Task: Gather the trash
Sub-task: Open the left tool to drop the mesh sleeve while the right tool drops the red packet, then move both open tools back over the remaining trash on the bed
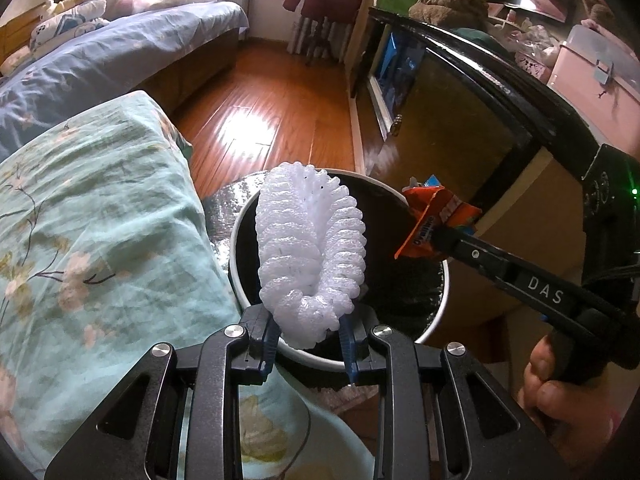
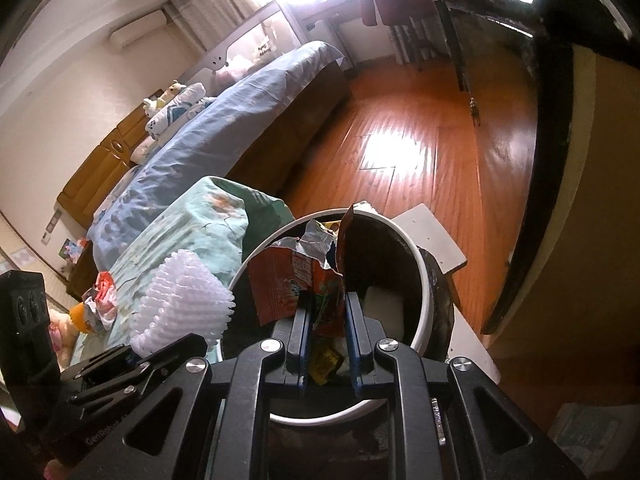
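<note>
- Left gripper (image 1: 307,334): jaws narrow, blue pads clamped on the base of a white foam fruit net (image 1: 310,248). Net stands up from the pads & hangs over the near-left part of the bin's mouth.
- Right wrist view: same foam net (image 2: 182,300) just left of the bin rim, left gripper's black fingers under it.
- Right gripper (image 2: 328,320): jaws narrow, pinching a torn orange snack wrapper (image 2: 296,280). Wrapper's silver lining shows at the torn top; a yellow scrap hangs betw. the pads lower down.
- Left wrist view: wrapper (image 1: 436,216) held at the tip of the right gripper (image 1: 442,240), at the bin's right rim, above the opening. Person's fingers (image 1: 548,380) wrap the right gripper's handle, lower right.
- Trash bin (image 1: 240,248): round, white rim, black liner, on the wood floor (image 1: 272,92) right beside the bed corner. Right wrist view: bin (image 2: 424,280) directly under both held items; a pale flat piece lies inside near the right wall.
- Bed w/ teal floral cover (image 1: 100,208) on the left, touching or nearly touching the bin; can't tell which.
- Crumpled red-white wrapper (image 2: 102,296) lies on the teal cover, well left of the bin.
- 2nd bed w/ blue sheet (image 2: 224,128) further back; dark-framed cabinet (image 1: 460,92) on the right.
</note>
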A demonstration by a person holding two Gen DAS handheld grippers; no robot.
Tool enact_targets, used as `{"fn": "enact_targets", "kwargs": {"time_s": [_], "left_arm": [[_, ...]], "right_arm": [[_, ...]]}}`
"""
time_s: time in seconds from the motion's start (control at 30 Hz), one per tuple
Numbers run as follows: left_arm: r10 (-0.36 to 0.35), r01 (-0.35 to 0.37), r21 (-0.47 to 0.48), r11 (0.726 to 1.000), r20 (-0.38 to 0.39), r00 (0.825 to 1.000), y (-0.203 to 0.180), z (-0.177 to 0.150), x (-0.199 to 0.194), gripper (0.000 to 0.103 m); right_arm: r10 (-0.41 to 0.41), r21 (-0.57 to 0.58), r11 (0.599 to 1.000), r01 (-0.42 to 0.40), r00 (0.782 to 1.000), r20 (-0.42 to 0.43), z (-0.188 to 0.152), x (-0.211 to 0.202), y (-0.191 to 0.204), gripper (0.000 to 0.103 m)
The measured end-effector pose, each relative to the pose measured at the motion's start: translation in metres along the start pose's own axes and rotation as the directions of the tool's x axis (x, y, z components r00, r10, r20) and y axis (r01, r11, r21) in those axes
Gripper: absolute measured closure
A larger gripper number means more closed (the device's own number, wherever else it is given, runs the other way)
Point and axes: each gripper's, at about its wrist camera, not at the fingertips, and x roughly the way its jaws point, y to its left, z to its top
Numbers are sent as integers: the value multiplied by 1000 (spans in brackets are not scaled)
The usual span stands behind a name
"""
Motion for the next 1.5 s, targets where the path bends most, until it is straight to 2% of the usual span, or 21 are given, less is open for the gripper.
{"fn": "enact_targets", "kwargs": {"time_s": [0.03, 0.07, 0.1, 0.13, 0.17, 0.23, 0.47, 0.6, 1.03, 1.5], "left_arm": [[-3, 3, -2, 1000, -1, 1000, 0, 0, 1, 73], [-2, 2, -4, 1000, -5, 1000, 0, 1, 2, 66], [2, -2, -7, 1000, -7, 1000, 0, 2, 3, 60], [4, -5, -11, 1000, -7, 1000, 0, 3, 4, 51], [2, -2, -16, 1000, -1, 1000, 1, 4, 3, 46], [-1, 1, -19, 1000, 5, 1000, 1, 3, 2, 45], [-2, 2, -41, 999, 17, 1000, 9, -7, -9, 42], [9, -7, -73, 997, 37, 999, 20, -19, -24, 42], [111, -85, -221, 971, 108, 988, 84, -60, -79, 42], [232, -170, -382, 909, 123, 965, 165, -101, -122, 42]], "right_arm": [[-1, 3, 1000, 1, 1000, -6, 0, 2, -1, 83], [2, 12, 1000, -2, 1000, -12, 1, 4, -2, 83], [3, 18, 1000, -2, 1000, -16, 1, 5, -3, 81], [4, 25, 1000, -4, 1000, -22, 3, 6, -4, 77], [7, 29, 1000, -7, 1000, -24, 3, 6, -4, 75], [12, 31, 999, -12, 1000, -20, 4, 5, -5, 65], [37, 39, 999, -37, 999, -2, 0, -3, 0, 49], [71, 48, 996, -71, 997, 3, -6, -6, 9, 31], [158, -73, 985, -158, 987, -13, -27, -6, 80, 24], [221, -174, 956, -235, 970, -98, -50, 17, 149, 24]]}}
